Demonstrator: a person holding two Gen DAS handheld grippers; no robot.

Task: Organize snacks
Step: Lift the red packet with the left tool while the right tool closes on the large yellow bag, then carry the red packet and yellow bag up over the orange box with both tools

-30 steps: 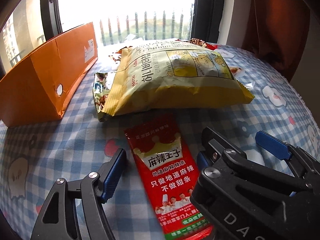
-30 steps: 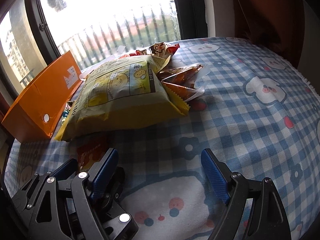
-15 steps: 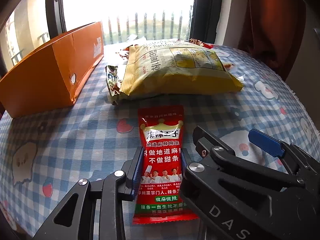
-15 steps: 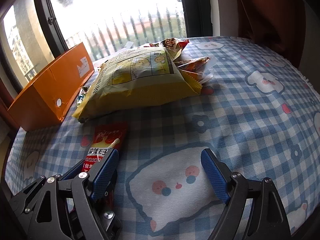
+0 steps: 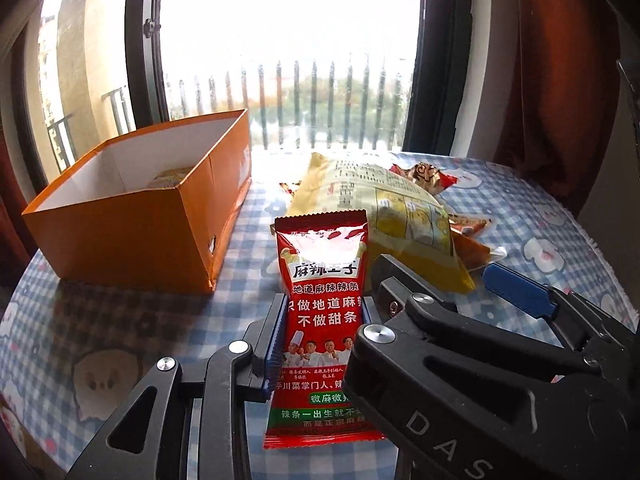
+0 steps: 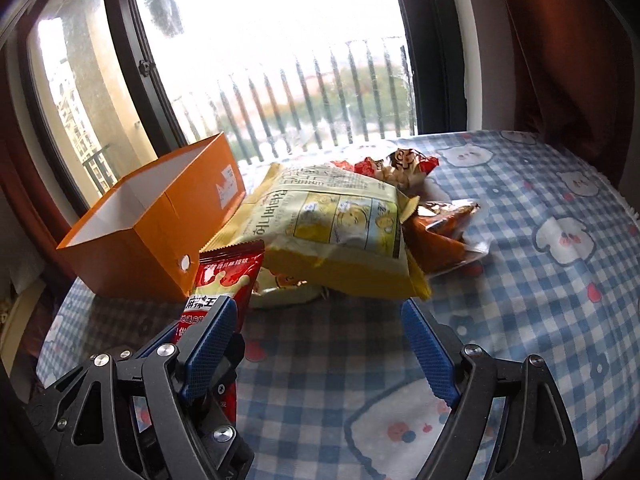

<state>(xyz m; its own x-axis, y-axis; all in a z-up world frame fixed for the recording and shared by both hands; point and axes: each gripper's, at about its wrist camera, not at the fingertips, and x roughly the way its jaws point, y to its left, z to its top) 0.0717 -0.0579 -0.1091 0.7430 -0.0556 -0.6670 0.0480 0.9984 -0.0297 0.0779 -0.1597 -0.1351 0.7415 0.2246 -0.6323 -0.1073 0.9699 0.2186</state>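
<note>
The left hand-held gripper [image 5: 322, 330] clamps the red snack packet [image 5: 324, 312] upright, lifted just right of the open orange box [image 5: 132, 236], while the right hand-held gripper [image 6: 320, 344] hangs spread wide, holding nothing, before the yellow chip bag [image 6: 340, 236].

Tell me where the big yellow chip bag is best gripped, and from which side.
Grip the yellow chip bag by its flat crimped end seam, coming from the near right with the open right gripper. The puffed body looks too wide for the jaws; that seam is thin and unobstructed.
</note>
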